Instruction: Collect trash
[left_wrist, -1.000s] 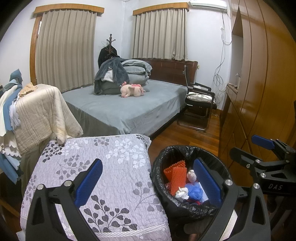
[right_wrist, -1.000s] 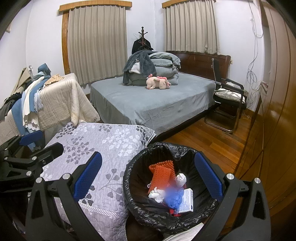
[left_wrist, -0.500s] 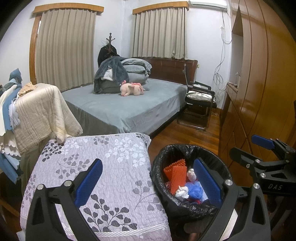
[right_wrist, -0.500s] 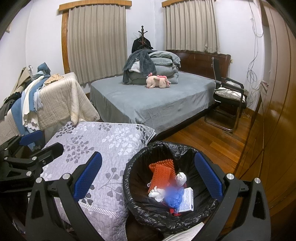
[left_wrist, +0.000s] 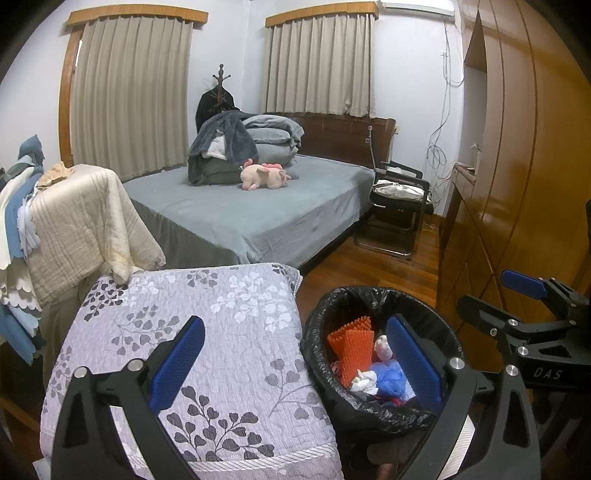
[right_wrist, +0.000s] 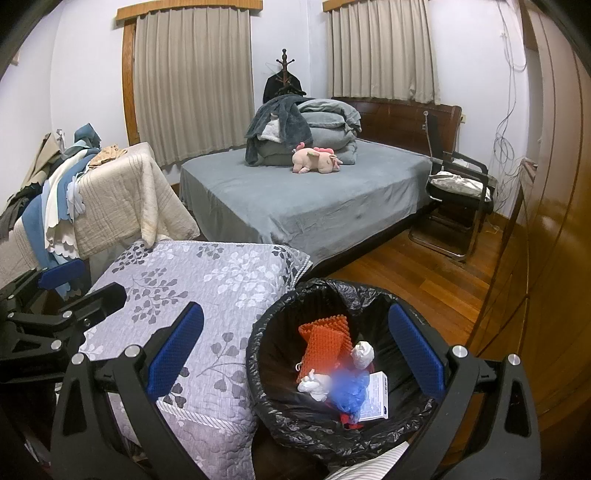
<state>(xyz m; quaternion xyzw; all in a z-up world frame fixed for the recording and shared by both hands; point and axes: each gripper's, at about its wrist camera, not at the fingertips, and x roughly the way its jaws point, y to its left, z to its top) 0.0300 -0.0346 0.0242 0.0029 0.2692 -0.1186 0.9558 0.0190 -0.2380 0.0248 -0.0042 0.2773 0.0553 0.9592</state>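
Note:
A black-lined trash bin (right_wrist: 291, 306) (left_wrist: 436, 306) stands on the floor beside a grey floral quilt (left_wrist: 221, 332) (right_wrist: 221, 273). Inside it lie an orange ribbed sheet (right_wrist: 325, 339) (left_wrist: 351, 339), white crumpled tissues (right_wrist: 362, 352), a blue bag (right_wrist: 347, 391) (left_wrist: 388, 376) and a printed paper (right_wrist: 375, 397). My right gripper (right_wrist: 295, 354) hangs open above the bin, nothing between its fingers. My left gripper (left_wrist: 295, 362) is open over the quilt's right edge and the bin's rim, also empty. Each gripper shows at the side of the other's view.
A bed with a grey cover (left_wrist: 266, 210), stacked bedding and a pink plush pig (right_wrist: 316, 160) fills the middle. A chair (left_wrist: 400, 203) stands right of it. A wooden wardrobe (left_wrist: 517, 166) runs along the right. Draped cloths (left_wrist: 74, 221) hang at left. Wood floor (right_wrist: 424, 280) lies between.
Both grippers have stayed open; the views shift only very slightly. The trash in the bin has not moved.

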